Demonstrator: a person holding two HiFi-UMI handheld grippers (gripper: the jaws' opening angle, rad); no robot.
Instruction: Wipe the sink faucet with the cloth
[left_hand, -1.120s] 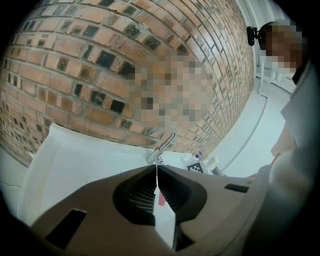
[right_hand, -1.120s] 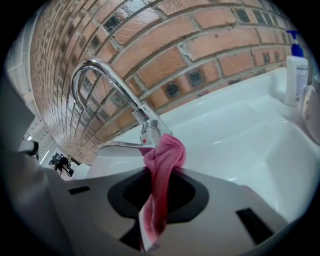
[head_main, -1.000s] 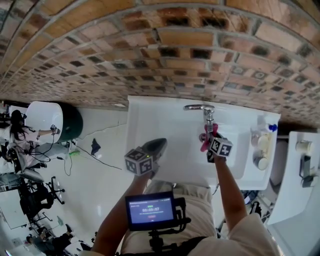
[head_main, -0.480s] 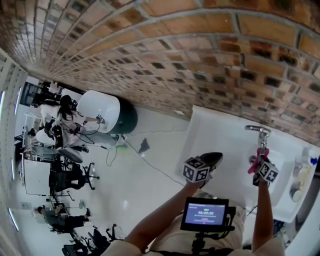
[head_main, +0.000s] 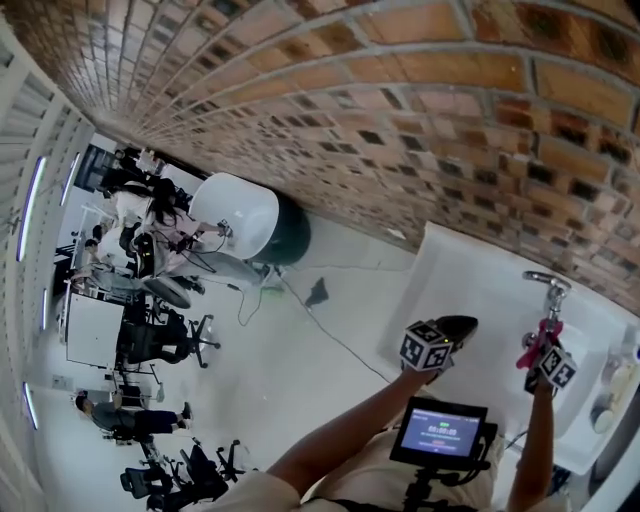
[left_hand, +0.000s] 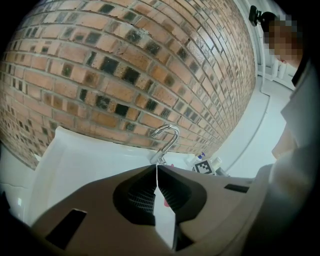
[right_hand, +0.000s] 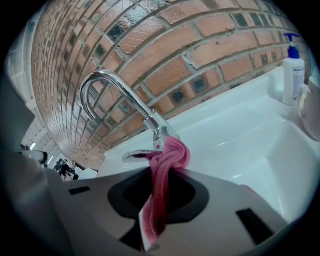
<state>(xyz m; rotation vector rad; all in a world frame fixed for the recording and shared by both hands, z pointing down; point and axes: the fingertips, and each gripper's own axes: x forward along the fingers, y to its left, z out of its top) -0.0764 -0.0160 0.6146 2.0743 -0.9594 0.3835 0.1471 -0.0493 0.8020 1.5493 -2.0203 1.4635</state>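
Two hand-held grippers show in the head view, both over the white sink that sits against the brick wall. The left hand-held gripper hangs over the sink's left half, well apart from the faucet. The right hand-held gripper is right at the faucet, which stands at the sink's back edge, and the pink cloth is against the faucet. A small screen sits low, near the person's body.

In the left gripper view, the jaws are pressed together with nothing between them. The curved faucet stands past them by the wall, and the other gripper's marker cube is just beside it.

In the right gripper view, the jaws are squeezed tight on the pink cloth. The cloth runs up from between them, and its bunched top touches the lower part of the faucet, by the handle. A soap bottle with a blue pump stands at the sink's back right corner.
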